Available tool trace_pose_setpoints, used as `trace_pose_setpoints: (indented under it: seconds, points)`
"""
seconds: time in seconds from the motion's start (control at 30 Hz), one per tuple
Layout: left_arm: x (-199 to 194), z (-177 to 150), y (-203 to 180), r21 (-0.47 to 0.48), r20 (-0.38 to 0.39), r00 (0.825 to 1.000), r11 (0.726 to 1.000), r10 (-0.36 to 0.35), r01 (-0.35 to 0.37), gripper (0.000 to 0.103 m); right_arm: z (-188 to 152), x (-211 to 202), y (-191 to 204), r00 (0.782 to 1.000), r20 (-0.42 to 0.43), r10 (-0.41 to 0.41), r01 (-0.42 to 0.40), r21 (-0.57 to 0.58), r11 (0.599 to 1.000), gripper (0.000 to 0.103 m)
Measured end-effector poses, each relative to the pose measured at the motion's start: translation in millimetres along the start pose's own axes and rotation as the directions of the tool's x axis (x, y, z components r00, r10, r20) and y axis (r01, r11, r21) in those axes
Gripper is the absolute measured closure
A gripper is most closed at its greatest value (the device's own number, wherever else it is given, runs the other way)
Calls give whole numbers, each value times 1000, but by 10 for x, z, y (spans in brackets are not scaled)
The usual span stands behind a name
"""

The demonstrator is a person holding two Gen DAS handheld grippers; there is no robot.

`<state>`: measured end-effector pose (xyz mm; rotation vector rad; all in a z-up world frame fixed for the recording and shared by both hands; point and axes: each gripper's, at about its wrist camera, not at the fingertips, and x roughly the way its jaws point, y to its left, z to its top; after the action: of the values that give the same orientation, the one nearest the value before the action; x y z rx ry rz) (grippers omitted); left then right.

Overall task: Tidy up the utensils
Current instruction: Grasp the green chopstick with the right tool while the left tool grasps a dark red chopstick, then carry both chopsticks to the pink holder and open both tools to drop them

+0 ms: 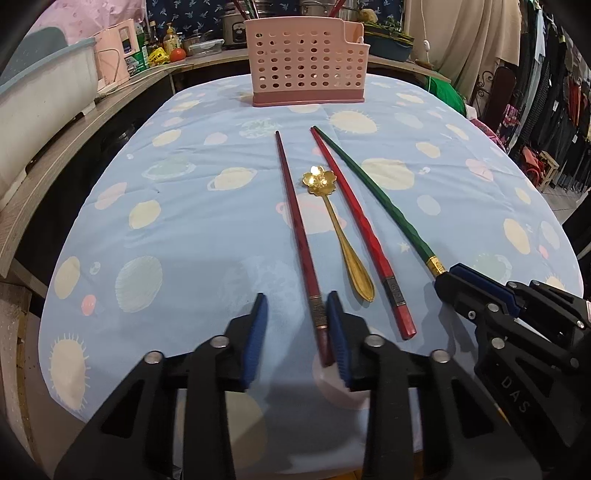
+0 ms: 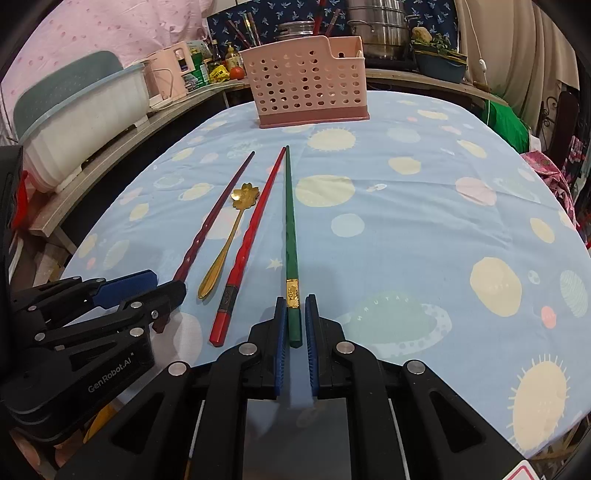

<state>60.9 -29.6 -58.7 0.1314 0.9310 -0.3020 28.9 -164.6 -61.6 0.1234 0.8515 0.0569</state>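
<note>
Three chopsticks and a gold flower-bowled spoon (image 1: 319,180) lie side by side on the blue planet-print cloth (image 1: 184,206), pointing at a pink perforated utensil basket (image 1: 306,70) at the far end. My left gripper (image 1: 296,306) straddles the thick end of the dark red chopstick (image 1: 295,221). That chopstick lies against the right pad, with a wide gap to the left pad. My right gripper (image 2: 294,306) is shut on the thick end of the green chopstick (image 2: 290,221), just behind its gold band. The bright red chopstick (image 2: 255,229) rests free between the spoon (image 2: 229,236) and the green one.
A white tub (image 1: 37,107) sits on a wooden shelf to the left. Bottles, a tomato and steel pots (image 2: 380,29) stand behind the basket (image 2: 306,85). Hanging clothes (image 1: 554,110) line the right side. The two grippers are close together at the table's near edge.
</note>
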Motion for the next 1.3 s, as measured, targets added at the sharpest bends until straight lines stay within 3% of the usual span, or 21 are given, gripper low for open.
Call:
trace_pose_setpoints:
  seconds: [0.23,0.7,1.03,1.3]
  points:
    - [-2,9,9,-3,-4,1000,1000,-7,7,95,-5,0,2,1000,2,-2,2,-5,1000,93]
    - [-138,130,60,-29,-48,999,1000,-11,10,96,130,-200,-26,1000,3,12,-12,22,1000,96]
    - [-633,579,166,-57,58,998,998,-19,22,96,613,-726,-204,991,128,26,-37,77,996,96]
    - [-949,1139,275,-80,173,985,997,-4,18,96,1097,-993,-369,974,227,23,-46,95,994,96]
